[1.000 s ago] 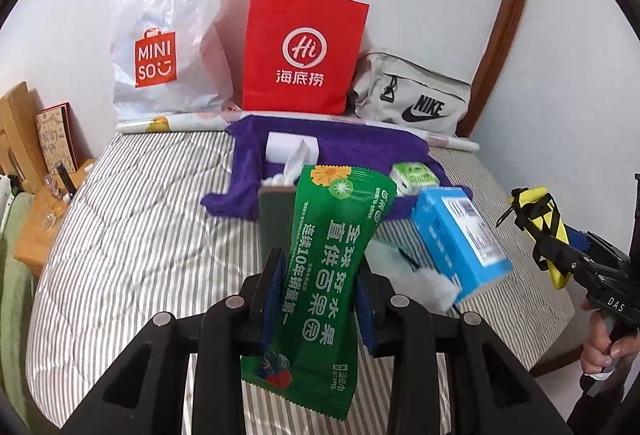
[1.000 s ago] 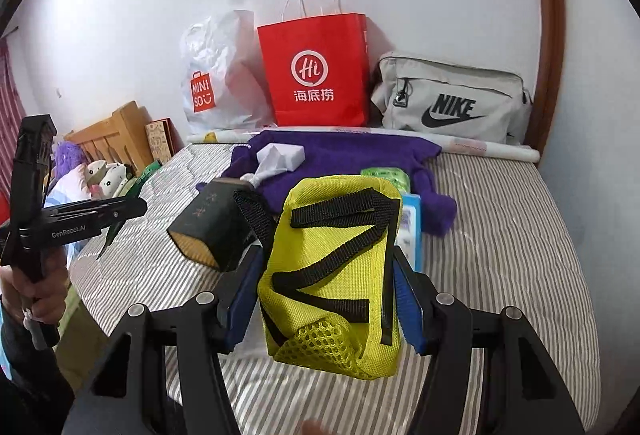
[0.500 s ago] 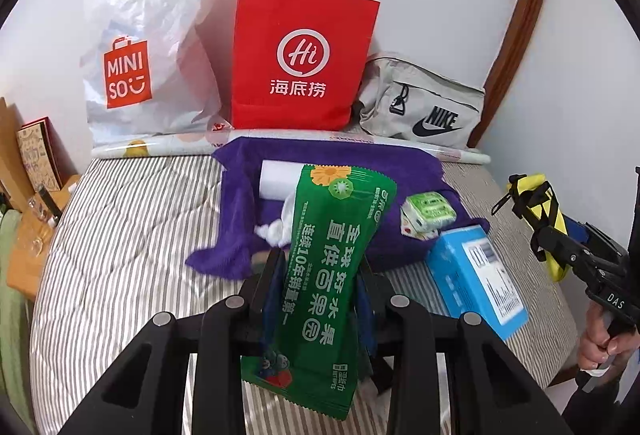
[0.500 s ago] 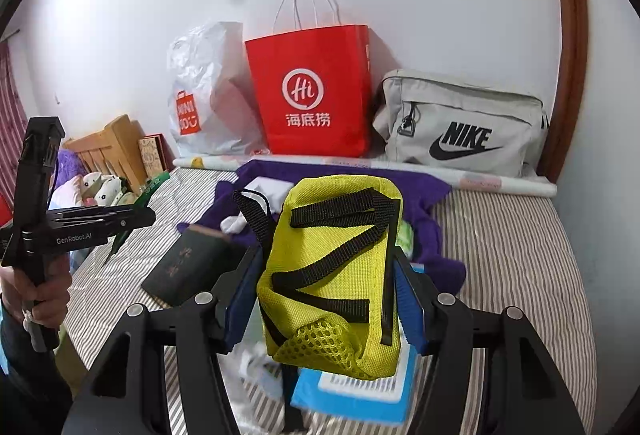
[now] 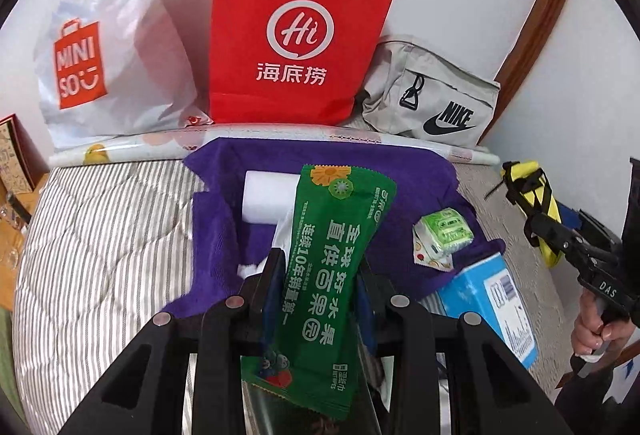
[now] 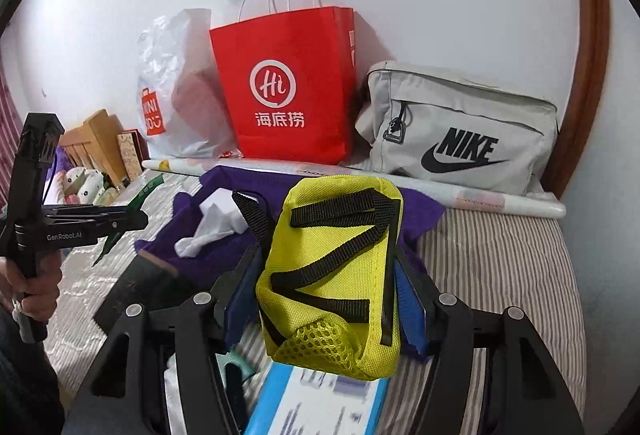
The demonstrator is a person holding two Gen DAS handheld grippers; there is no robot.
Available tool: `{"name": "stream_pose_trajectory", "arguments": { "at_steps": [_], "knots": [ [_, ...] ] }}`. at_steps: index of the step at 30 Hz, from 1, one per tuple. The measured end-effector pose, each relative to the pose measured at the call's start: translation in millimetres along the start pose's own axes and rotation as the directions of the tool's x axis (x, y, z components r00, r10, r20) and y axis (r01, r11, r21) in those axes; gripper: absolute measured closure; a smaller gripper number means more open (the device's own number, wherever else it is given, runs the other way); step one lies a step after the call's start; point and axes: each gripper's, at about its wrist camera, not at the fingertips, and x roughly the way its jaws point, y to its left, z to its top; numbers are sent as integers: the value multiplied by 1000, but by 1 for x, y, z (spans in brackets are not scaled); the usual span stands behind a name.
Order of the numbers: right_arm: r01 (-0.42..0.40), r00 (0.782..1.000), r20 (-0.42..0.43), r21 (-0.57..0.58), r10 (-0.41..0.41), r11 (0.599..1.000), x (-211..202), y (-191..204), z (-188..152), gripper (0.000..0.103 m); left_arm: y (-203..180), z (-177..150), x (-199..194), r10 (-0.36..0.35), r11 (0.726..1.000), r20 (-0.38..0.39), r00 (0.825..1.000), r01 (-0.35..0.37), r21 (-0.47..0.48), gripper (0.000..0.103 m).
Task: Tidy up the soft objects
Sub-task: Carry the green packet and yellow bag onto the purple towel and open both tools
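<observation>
Green wipes pack (image 5: pixel 326 295) clamped in left fingers (image 5: pixel 276 275) | yellow pouch (image 6: pixel 332 271) in right fingers (image 6: pixel 408 299) | bags nearer

Bright even light, soft shadows on wall, fisheye bending, dark corners.

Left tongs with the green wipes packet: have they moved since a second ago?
Yes. The left tongs, shut on the green wipes packet, have advanced toward the red paper bag, which now looms larger and nearer.
</observation>
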Motion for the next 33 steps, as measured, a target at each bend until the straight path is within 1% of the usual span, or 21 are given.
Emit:
{"name": "stream_pose_trajectory", "arguments": {
  "at_steps": [4, 6, 8, 12, 25, 28, 33],
  "knots": [
    [-3, 1000, -15, -20, 2, 1000, 16, -5, 10, 40, -1, 14, 19, -21, 1000, -36, 999, 21, 0, 72],
    [-2, 1000, -28, -25, 1, 1000, 25, -9, 14, 40, -2, 20, 29, -20, 1000, -49, 999, 21, 13, 72],
    [3, 999, -43, -33, -5, 999, 32, -11, 17, 40, -3, 23, 36, -12, 1000, -58, 998, 13, 18, 72],
    [1, 997, -79, -60, -6, 998, 51, -14, 21, 39, 0, 27, 53, -31, 1000, -95, 995, 31, 2, 72],
    [-32, 982, -188, -78, 17, 996, 103, -27, 19, 39, 0, 35, 91, -3, 1000, -164, 986, 8, 30, 71],
    [-20, 979, -202, -83, 2, 996, 111, -26, 18, 39, 2, 36, 96, 2, 999, -175, 985, 4, 34, 70],
    [-20, 970, -242, -65, 3, 998, 126, -30, 15, 39, 8, 36, 106, 1, 1000, -196, 981, 3, 20, 70]
  ]
}}
